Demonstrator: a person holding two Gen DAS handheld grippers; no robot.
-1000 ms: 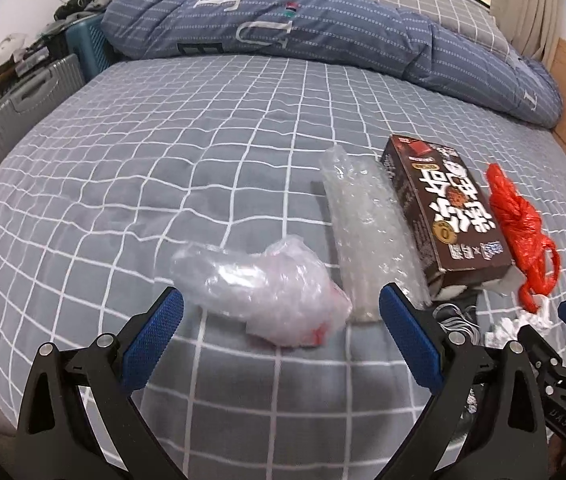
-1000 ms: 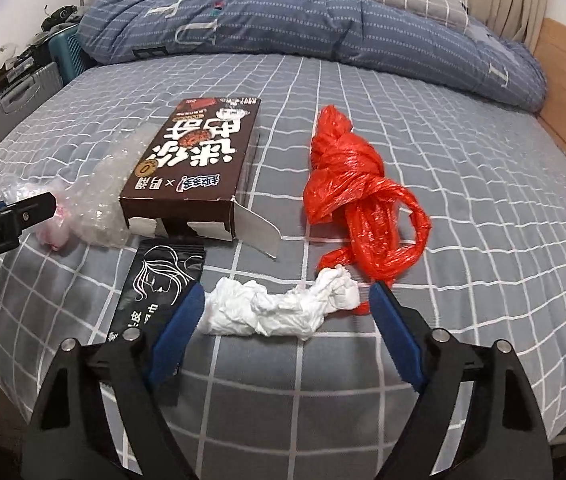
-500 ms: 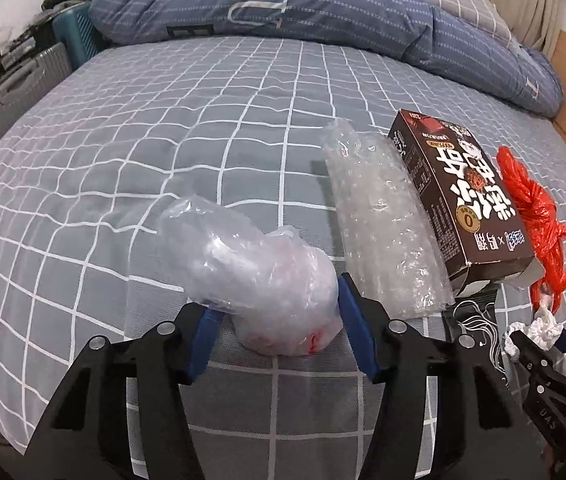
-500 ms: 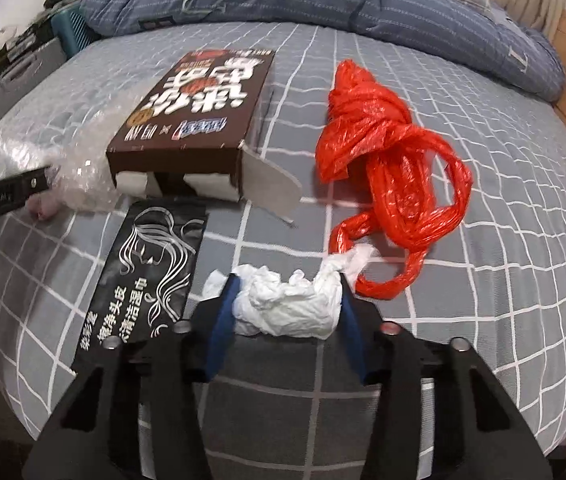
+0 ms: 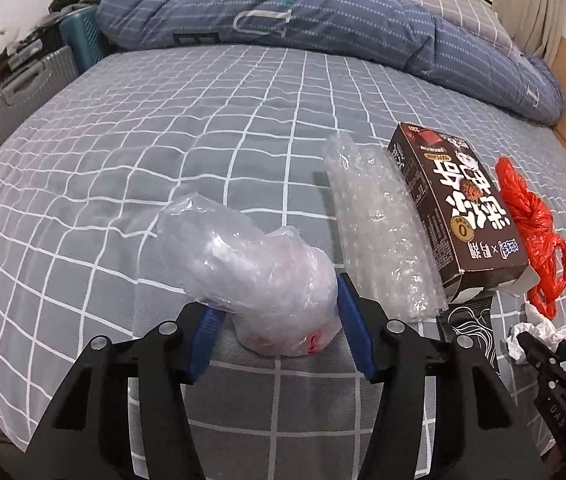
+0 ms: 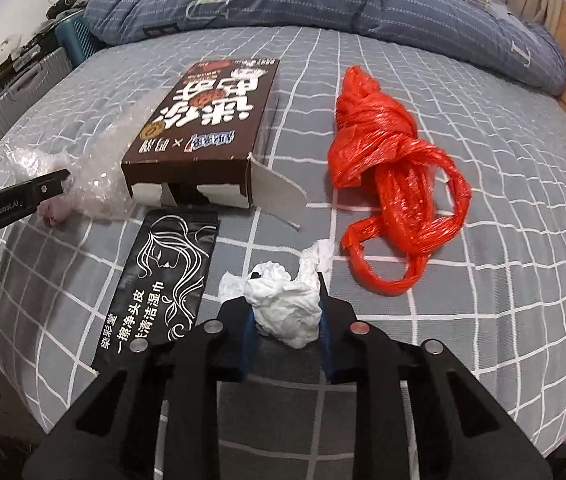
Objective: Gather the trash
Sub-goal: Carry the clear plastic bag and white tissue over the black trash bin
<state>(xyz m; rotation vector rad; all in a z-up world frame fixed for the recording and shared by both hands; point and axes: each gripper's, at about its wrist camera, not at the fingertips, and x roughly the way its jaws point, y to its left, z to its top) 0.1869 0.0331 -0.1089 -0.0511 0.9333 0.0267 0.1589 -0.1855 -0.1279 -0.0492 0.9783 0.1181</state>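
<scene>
Fingers (image 5: 219, 332) clamped on bag (image 5: 251, 264), tissue (image 6: 287, 308).

Left gripper (image 5: 279, 332): blue pads clamp clear plastic bag (image 5: 251, 272) near bed's (image 5: 163, 128) front edge. Rightward: bubble wrap (image 5: 379, 232), brown box (image 5: 459, 204), red bag (image 5: 531, 220), white tissue (image 5: 535, 332) in right gripper (image 5: 551, 350).
</scene>
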